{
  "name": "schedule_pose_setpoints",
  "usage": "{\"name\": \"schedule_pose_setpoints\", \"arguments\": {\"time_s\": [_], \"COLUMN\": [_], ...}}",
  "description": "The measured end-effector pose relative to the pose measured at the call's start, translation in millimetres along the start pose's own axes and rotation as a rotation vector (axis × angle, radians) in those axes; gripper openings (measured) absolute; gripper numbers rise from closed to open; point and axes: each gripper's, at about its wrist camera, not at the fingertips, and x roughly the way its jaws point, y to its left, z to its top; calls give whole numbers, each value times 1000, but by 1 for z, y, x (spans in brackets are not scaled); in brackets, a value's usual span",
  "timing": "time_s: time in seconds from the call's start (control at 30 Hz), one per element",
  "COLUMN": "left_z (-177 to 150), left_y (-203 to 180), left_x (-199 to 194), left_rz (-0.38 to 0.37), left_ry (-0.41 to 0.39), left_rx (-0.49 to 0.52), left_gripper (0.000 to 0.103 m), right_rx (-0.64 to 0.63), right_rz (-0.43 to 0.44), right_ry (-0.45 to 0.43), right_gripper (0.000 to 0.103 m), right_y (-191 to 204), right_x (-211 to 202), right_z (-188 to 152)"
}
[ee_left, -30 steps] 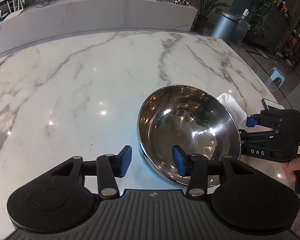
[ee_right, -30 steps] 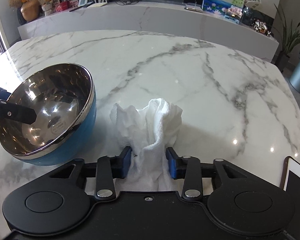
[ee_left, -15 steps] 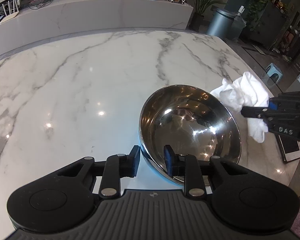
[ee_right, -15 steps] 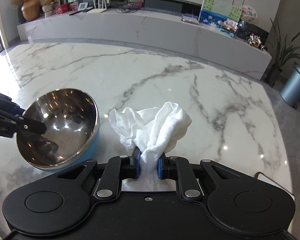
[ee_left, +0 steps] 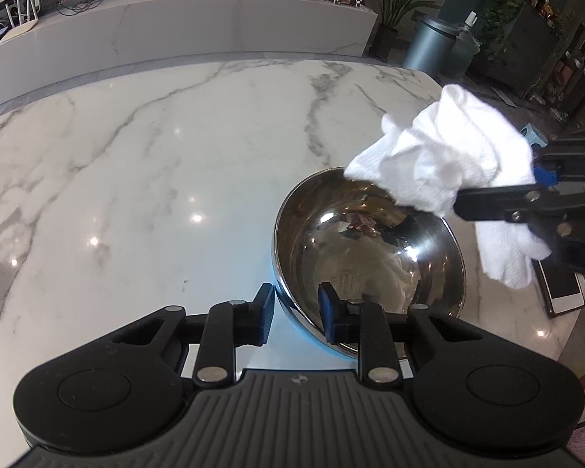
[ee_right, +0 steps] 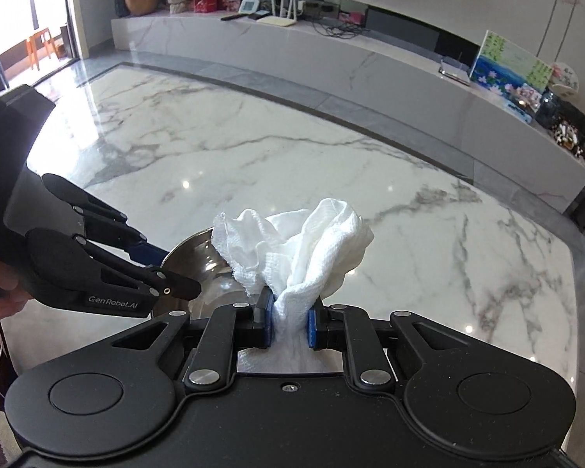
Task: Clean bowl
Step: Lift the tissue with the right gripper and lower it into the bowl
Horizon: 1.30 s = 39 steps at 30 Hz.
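Observation:
A steel bowl (ee_left: 370,257) with a blue outside sits on the white marble table (ee_left: 136,195), near its right edge. My left gripper (ee_left: 296,318) is shut on the bowl's near rim, one blue pad inside and one outside. My right gripper (ee_right: 290,321) is shut on a bunched white cloth (ee_right: 304,241). It holds the cloth in the air over the bowl's far right rim, where the cloth (ee_left: 440,156) hangs just above the steel. In the right wrist view only the bowl's rim (ee_right: 199,257) shows, between the cloth and the left gripper (ee_right: 179,273).
A phone (ee_left: 565,292) lies on the table right of the bowl, by the rounded table edge. A hand (ee_right: 4,292) holds the left gripper's handle. A long marble counter (ee_left: 214,31) and a grey bin (ee_left: 429,43) stand beyond the table.
The right gripper shut on the cloth, lifted it off the table and carried it over the bowl. The left gripper's fingers shut onto the bowl's near rim.

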Motion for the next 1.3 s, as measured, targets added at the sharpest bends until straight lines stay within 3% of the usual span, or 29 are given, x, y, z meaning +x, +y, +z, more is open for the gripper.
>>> {"name": "schedule_pose_setpoints", "arguments": {"time_s": [0.4,0.5,0.6,0.67,0.87,1.0,1.3], "left_z": [0,-1,-2,-2,-1,0,1], "left_y": [13,14,14,14,12,10,13], "left_x": [0,-1,-2,-2,-2,-2,1], "left_rz": [-29,-29,-29,-32,-32,-33,-31], "left_ry": [15,17,16,14,14,15,21], "left_rx": [-51,-52,-53,-53,-56,-59,-59], "left_gripper": [23,23,23,23,23,23,25], "right_rx": [-70,-72,-73,-74,-70,-66,-60], "right_rz": [51,48,45,42,43,45,50], "right_ry": [100,81,63,51,68,84,124], "right_gripper": [17,21,38,43,42,33,34], "right_y": [24,24,23,23,21,20,22], "right_x": [45,35,26,20,29,38,59], "right_z": [5,9,12,15,18,20,22]}}
